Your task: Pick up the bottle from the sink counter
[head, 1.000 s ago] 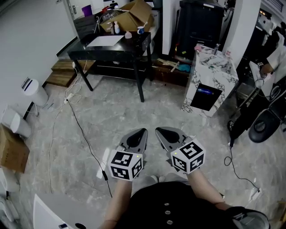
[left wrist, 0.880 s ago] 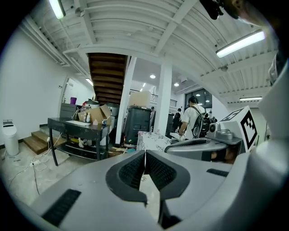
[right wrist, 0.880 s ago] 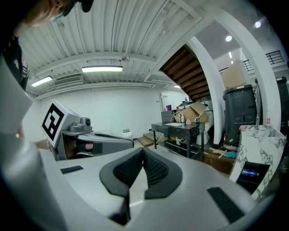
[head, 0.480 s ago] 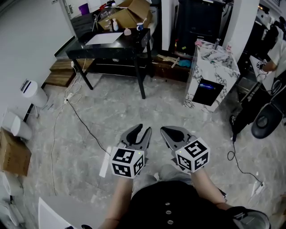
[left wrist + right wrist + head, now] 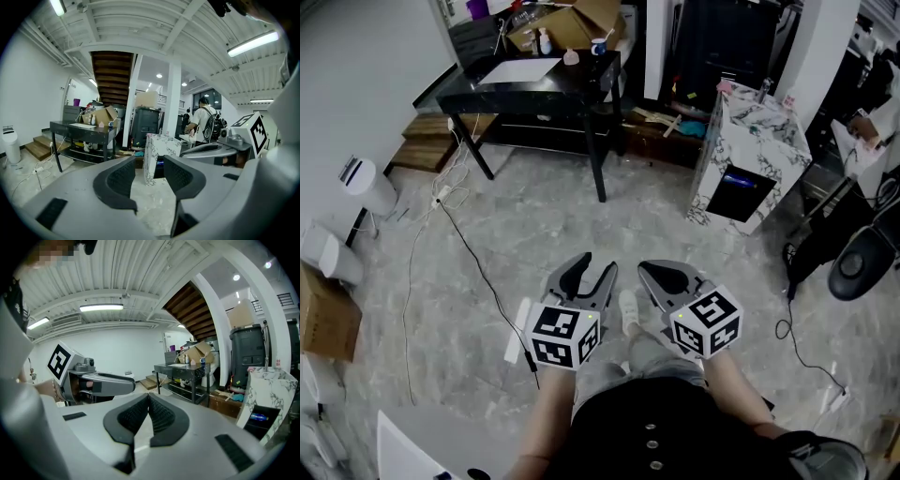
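Matt grey plastic left gripper [image 5: 593, 264] and right gripper [image 5: 649, 272], ribbed black pads [image 5: 123, 178]; marble-veined sink counter [image 5: 757, 131], glossy black tabletop [image 5: 581, 80], cardboard box [image 5: 581, 23], wooden steps [image 5: 425, 142], smooth stone floor [image 5: 534, 225]

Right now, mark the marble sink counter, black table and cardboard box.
marble sink counter [image 5: 767, 129]: head view, its top.
black table [image 5: 581, 81]: head view, bare tabletop.
cardboard box [image 5: 586, 26]: head view, brown side.

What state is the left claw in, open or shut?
Open, and opening: the left claw shows its pads apart, nothing between them.

Bright ceiling tube lights [image 5: 253, 43], soft shadows, fisheye-warped edges, dark corners
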Action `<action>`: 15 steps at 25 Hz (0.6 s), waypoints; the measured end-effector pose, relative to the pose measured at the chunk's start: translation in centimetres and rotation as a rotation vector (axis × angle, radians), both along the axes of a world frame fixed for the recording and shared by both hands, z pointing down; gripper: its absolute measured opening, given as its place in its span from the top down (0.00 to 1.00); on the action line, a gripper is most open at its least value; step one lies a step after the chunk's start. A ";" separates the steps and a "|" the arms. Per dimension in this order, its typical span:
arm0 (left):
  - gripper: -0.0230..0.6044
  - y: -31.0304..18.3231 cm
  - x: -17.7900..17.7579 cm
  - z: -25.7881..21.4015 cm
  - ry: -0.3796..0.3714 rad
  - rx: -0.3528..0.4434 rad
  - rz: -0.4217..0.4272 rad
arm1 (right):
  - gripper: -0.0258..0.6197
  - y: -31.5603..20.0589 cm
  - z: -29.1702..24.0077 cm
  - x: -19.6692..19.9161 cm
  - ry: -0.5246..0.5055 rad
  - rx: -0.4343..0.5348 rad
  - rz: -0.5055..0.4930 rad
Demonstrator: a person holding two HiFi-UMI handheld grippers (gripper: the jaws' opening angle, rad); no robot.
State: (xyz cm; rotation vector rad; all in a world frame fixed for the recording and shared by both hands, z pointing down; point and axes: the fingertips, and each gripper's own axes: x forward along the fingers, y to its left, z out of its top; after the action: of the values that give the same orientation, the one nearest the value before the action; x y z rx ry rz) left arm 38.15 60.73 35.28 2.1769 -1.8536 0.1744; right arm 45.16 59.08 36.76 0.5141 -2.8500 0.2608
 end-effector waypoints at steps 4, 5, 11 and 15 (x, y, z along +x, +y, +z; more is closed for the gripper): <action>0.66 -2.2 -1.6 0.4 -0.006 -0.009 -0.006 | 0.96 -2.6 0.5 -2.1 0.000 -0.003 -0.017; 0.66 -2.9 -1.9 0.5 -0.007 -0.008 -0.006 | 0.96 -3.3 0.4 -2.6 -0.004 -0.004 -0.021; 0.64 -8.2 -4.6 0.2 -0.006 0.006 -0.011 | 0.96 -8.6 1.0 -5.9 0.001 -0.020 -0.057; 0.64 -12.2 -6.9 0.0 -0.013 0.016 -0.033 | 0.96 -12.7 1.1 -8.2 -0.001 -0.015 -0.076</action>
State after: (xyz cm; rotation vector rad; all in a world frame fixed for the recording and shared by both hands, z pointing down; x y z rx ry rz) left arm 31.23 48.53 35.29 2.1590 -1.9035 0.1686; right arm 36.93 46.37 37.85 0.4014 -2.8587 0.2693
